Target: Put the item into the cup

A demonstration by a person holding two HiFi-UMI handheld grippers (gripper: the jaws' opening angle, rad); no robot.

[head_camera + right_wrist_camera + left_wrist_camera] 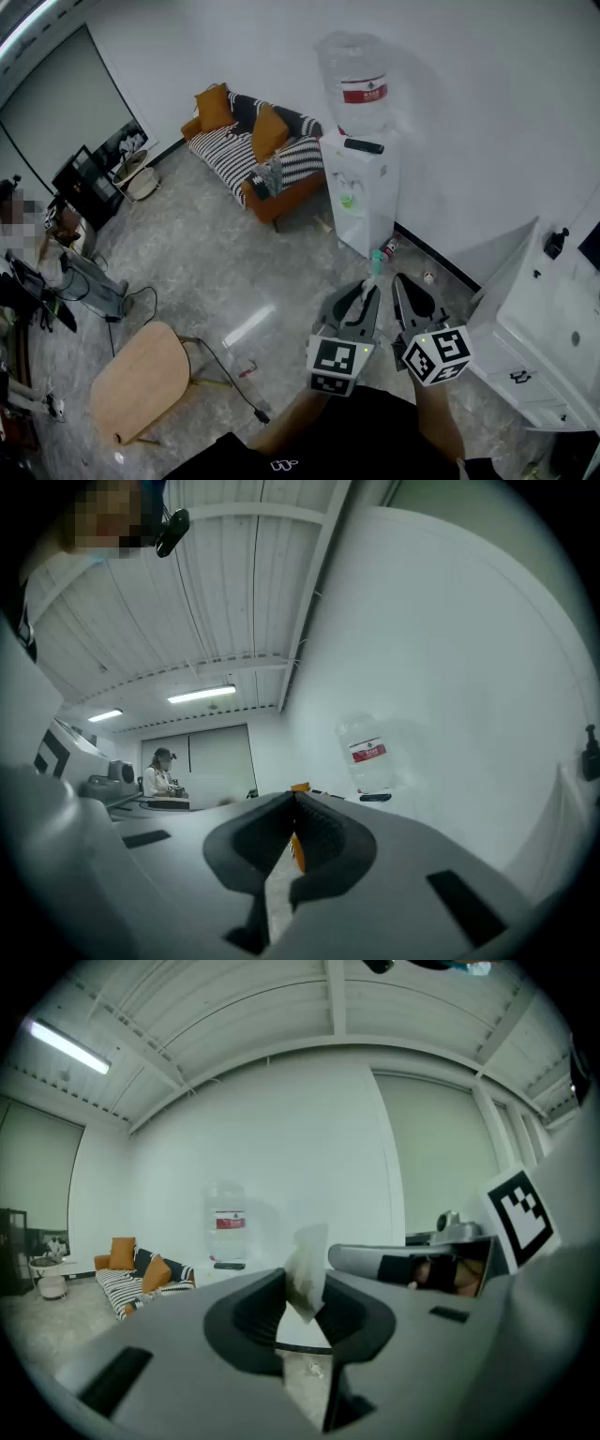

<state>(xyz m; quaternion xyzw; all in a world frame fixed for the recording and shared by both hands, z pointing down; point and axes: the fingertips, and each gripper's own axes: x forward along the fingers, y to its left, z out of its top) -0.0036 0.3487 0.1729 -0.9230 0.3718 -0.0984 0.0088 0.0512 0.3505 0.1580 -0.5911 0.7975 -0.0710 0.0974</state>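
Note:
My left gripper [373, 284] is held up in front of me, shut on a small pale packet [376, 262] that sticks out past its tips. In the left gripper view the packet [306, 1269] is a crumpled white, half-clear sachet pinched between the jaws of the left gripper [302, 1290]. My right gripper [399, 281] hangs close beside it on the right, with its tips together. In the right gripper view the right gripper [295, 801] has its jaws meeting; a thin orange sliver shows in the slit below them, and I cannot tell what it is. No cup shows in any view.
A white water dispenser [361, 187] with a large bottle stands against the wall ahead. A striped sofa [253, 155] with orange cushions is at its left. A white cabinet [553, 328] is at the right and a round wooden stool [141, 380] at the lower left. A person [161, 772] is far off.

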